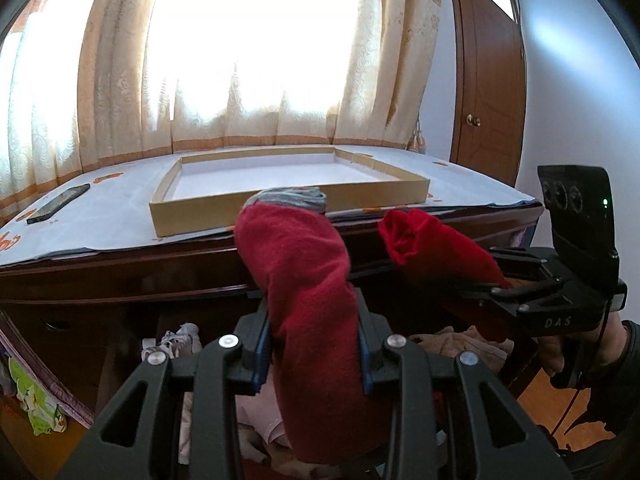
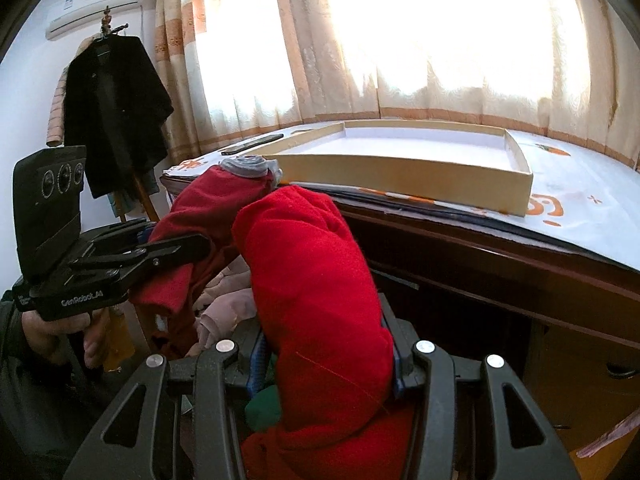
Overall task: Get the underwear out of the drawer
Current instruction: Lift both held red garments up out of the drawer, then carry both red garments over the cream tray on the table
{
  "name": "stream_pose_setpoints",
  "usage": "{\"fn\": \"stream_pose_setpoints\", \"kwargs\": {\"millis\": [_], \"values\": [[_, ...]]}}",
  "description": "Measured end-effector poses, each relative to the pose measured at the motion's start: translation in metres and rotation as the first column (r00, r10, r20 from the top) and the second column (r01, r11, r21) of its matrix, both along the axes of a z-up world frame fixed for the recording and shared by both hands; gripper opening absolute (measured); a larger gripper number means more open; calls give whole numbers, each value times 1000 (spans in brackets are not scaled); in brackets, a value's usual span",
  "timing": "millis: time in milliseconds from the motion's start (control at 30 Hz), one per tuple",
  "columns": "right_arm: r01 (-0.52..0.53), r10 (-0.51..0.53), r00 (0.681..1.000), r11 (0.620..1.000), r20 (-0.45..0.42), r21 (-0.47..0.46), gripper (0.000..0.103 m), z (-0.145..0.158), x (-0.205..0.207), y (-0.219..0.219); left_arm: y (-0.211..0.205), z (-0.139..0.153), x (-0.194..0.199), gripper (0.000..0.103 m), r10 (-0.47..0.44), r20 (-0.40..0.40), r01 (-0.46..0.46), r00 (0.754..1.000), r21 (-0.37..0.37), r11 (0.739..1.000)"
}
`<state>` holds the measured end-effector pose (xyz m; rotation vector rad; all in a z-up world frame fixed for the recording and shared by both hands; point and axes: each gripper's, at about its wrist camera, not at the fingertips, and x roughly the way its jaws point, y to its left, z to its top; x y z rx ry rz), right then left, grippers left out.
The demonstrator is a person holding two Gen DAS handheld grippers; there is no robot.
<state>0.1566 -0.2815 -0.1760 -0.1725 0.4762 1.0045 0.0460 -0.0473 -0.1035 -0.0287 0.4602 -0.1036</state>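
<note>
Dark wooden worktop (image 1: 120, 276) bearing shallow cardboard tray (image 1: 288, 212), lying ahead and above both tools. Red knit underwear (image 1: 312, 320), grey-banded, hanging stretched between them, clear of the drawer: left tool (image 1: 314, 356) clenching one end, right tool (image 2: 326, 364) clenching the other.

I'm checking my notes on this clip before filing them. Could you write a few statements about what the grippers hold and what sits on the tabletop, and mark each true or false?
1. The left gripper is clamped on red underwear. True.
2. The right gripper is open and holds nothing. False: it grips red fabric too.
3. The shallow cardboard tray on the tabletop holds folded clothes. False: its inside is bare.
4. A dark phone lies on the table covering, left of the tray. True.
5. The curtains are drawn. True.
</note>
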Motion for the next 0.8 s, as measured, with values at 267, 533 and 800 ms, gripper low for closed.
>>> {"fn": "stream_pose_setpoints", "kwargs": {"millis": [267,533,800], "values": [[-10,10,999,1000,41,18,49,3,-7,-4,1,4,-2,33,9,31,-9,999,10,1000],[-26,20,996,997,88,74,49,9,-12,-14,0,8,-5,33,11,67,-13,998,33,999],[-28,17,996,991,82,132,49,14,-13,-22,1,12,-9,33,18,107,-22,994,42,999]]}}
